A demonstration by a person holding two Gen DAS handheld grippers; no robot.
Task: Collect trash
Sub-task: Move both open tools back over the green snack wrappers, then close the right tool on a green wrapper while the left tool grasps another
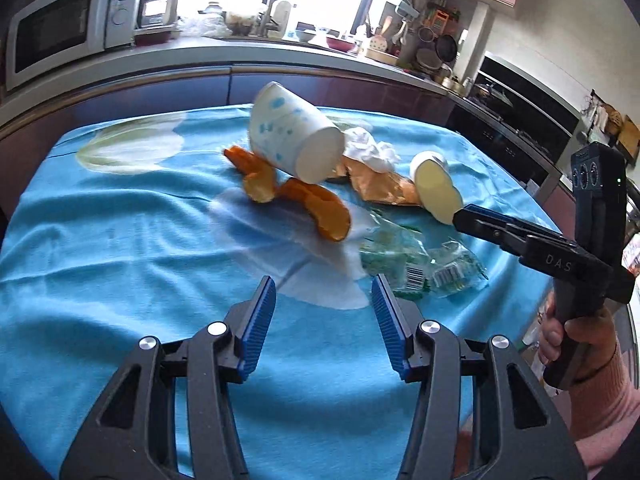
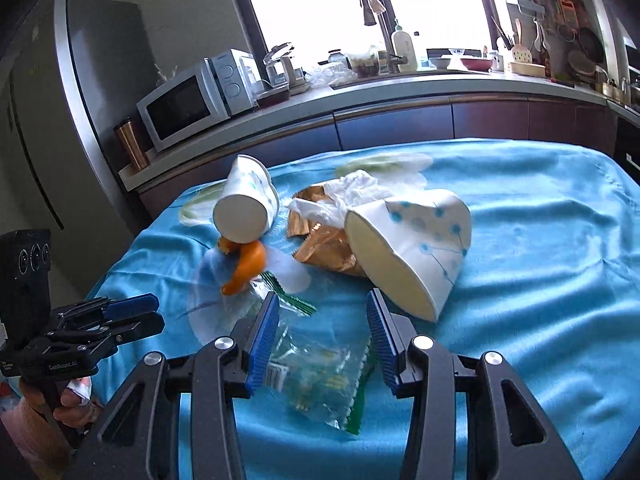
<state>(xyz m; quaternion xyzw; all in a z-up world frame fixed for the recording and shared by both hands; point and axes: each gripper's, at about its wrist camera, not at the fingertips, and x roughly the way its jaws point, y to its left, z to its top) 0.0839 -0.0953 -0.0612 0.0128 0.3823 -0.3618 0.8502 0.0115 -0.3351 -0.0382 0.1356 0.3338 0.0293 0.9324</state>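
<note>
A heap of trash lies on the blue cloth (image 1: 120,240) that covers the surface. The landmark is the upper paper cup (image 1: 294,132), lying on its side with its base towards the cameras. Orange peel (image 1: 316,208) curls just below that cup, touching it. White tissue (image 1: 370,148) and a gold foil wrapper (image 1: 380,188) sit just beside the cup, on the side of the second paper cup (image 2: 412,248), which also lies tipped over. A clear plastic wrapper (image 2: 320,376) with green print lies nearest the cameras, well below the landmark cup.

The left gripper (image 1: 324,324) hovers over bare cloth with its fingers (image 1: 260,324) about half apart and nothing between them; the clear wrapper lies just beyond its right fingertip. The right gripper (image 2: 322,340) has its fingers (image 2: 264,340) likewise half apart, straddling the clear wrapper, which shows in the gap between them; whether the pads touch it cannot be told.
</note>
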